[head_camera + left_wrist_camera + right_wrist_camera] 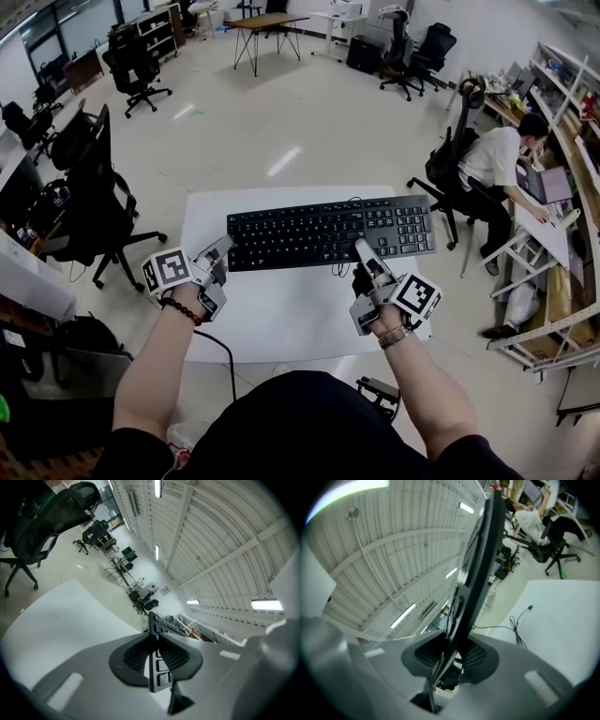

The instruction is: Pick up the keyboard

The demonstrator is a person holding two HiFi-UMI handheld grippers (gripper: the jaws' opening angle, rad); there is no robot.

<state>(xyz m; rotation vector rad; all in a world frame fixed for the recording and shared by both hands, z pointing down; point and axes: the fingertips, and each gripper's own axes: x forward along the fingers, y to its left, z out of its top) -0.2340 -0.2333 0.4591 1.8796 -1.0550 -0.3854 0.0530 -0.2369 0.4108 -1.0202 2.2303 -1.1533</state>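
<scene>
A black full-size keyboard (328,232) stretches level across the far half of the white table (281,319), gripped at its near edge by both grippers. My left gripper (220,251) is shut on the keyboard's near left corner, and my right gripper (366,255) is shut on the near edge right of centre. In the left gripper view the keyboard (158,667) runs edge-on between the ribbed pads (136,656) of the left gripper (157,656). In the right gripper view the keyboard (480,559) rises tilted from the right gripper (452,656). Its thin cable (518,625) lies on the tabletop.
Black office chairs (94,197) stand close on the left. At a desk on the right a person (497,159) sits in another chair. Shelving (553,309) stands at the right edge. More chairs (412,52) and a table (267,28) stand far across the pale floor.
</scene>
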